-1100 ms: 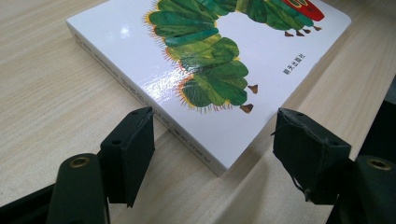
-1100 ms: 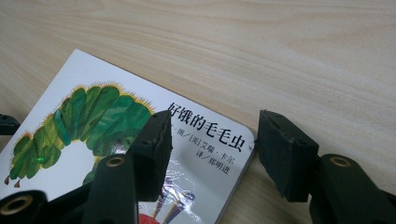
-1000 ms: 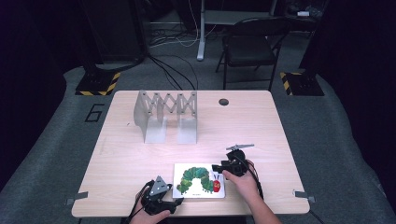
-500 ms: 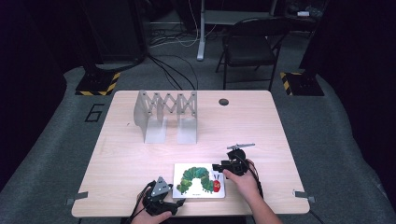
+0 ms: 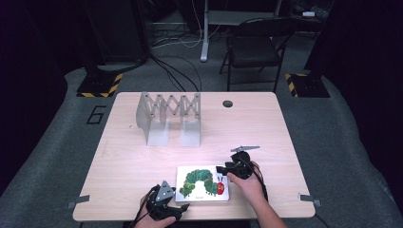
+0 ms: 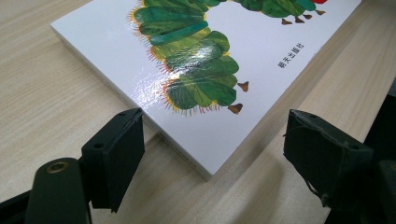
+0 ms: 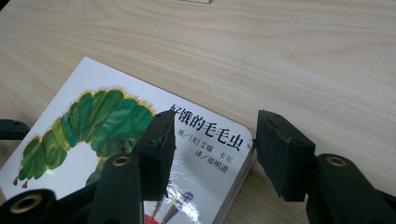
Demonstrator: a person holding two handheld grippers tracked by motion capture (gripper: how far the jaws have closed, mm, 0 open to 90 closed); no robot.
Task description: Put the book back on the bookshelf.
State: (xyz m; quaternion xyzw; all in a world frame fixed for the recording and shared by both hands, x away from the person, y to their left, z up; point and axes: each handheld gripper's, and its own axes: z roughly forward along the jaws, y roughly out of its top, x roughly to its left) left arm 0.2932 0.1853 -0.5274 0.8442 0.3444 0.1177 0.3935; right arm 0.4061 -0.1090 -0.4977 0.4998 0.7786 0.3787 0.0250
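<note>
So you're at the grab-the-book stage, I'd say, and it hasn't quite happened yet. The picture book (image 5: 203,183), the board one with the green caterpillar on a white cover, lies flat on the wooden table (image 5: 266,128) near your edge, between your two hands.

Starting on the left: your left gripper (image 5: 172,210) sits low at the book's near left corner, hand (image 5: 151,219) coming in from the bottom edge. In the left gripper view the jaws stand wide, one on each side of that corner, and they've just been opening further. The pads aren't pressing on anything, so it's released.

Behind all that, the metal accordion file rack (image 5: 168,118) stands well apart toward the far side, probably where the book ends up.

Over on the right, your right gripper (image 5: 224,169) reaches in level from the right hand (image 5: 247,183), and its jaws have been closing a little. In the right gripper view they straddle the rounded corner by the title, one pad (image 7: 159,149) over the cover, the other (image 7: 280,151) just off the edge. I don't see a real pinch there yet.

Next move, my guess: finish closing the right on that corner before you lift, and keep the left clear or slide it under to steady the thing.
</note>
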